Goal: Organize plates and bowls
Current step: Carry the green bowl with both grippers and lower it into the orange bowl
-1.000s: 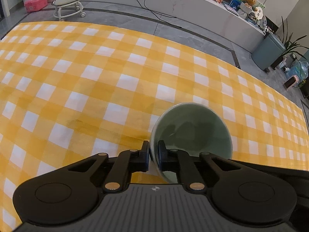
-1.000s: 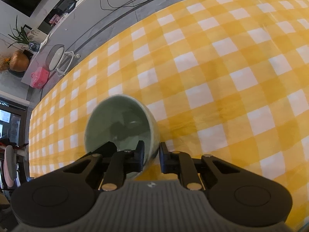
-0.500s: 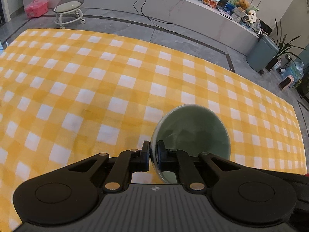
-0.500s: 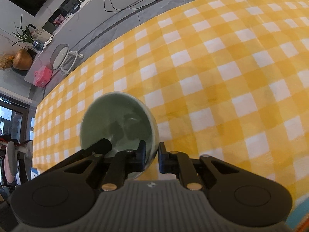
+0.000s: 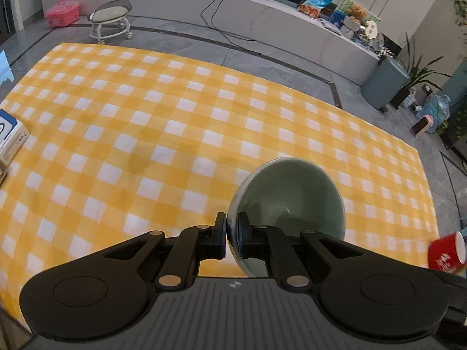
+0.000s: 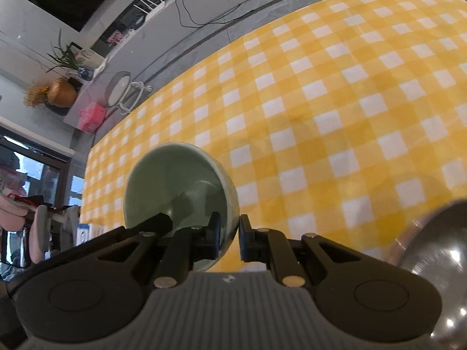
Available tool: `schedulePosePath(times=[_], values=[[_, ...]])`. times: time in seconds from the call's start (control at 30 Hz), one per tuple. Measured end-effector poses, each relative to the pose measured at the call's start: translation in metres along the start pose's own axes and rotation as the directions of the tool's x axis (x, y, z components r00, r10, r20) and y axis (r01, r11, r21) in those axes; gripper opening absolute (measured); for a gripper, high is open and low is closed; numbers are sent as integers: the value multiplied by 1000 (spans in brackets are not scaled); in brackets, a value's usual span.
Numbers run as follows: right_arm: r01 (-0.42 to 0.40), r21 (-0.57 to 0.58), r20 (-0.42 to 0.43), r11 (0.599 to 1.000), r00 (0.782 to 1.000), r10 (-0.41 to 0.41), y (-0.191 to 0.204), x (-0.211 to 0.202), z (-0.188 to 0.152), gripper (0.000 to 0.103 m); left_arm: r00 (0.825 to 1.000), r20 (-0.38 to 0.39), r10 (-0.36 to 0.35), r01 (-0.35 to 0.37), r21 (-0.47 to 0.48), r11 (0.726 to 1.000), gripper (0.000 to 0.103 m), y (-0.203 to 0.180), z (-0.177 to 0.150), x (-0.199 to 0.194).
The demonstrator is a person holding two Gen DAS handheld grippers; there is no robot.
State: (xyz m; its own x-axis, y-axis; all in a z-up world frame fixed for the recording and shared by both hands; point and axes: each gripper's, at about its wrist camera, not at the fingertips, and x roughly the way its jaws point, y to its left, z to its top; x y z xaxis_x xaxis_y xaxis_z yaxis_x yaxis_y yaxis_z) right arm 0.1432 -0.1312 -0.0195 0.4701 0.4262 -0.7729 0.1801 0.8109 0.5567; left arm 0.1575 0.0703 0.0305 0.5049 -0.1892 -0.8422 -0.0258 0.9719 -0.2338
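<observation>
My left gripper [image 5: 232,234] is shut on the left rim of a pale green bowl [image 5: 292,201] and holds it well above the yellow checked tablecloth [image 5: 175,122]. My right gripper [image 6: 229,237] is shut on the right rim of a second pale green bowl [image 6: 175,180], also held in the air and tilted toward the camera. Both bowls look empty inside.
A red mug [image 5: 448,253] shows at the right edge of the left wrist view. A white box [image 5: 10,137] lies at the table's left edge. A shiny metal bowl or pot [image 6: 437,262] fills the lower right corner of the right wrist view. Beyond the table are a stool [image 5: 111,20] and a floor.
Both grippers have risen with their bowls, so the table looks farther away. The red mug, the white box and the metal vessel have come into view.
</observation>
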Motion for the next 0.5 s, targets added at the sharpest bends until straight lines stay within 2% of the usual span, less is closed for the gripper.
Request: schedulePosePath(times=[0.27,0.5], values=[[-35,-13,31,999,999,35,-30,-60,-21,10,999,1,-43,43,19,999,8,-38,-31,-38],[0,-70,62,998,998,5,-60,-115,-24,10,994,-22,-103,104,68,992,9,-81,-52,-50]])
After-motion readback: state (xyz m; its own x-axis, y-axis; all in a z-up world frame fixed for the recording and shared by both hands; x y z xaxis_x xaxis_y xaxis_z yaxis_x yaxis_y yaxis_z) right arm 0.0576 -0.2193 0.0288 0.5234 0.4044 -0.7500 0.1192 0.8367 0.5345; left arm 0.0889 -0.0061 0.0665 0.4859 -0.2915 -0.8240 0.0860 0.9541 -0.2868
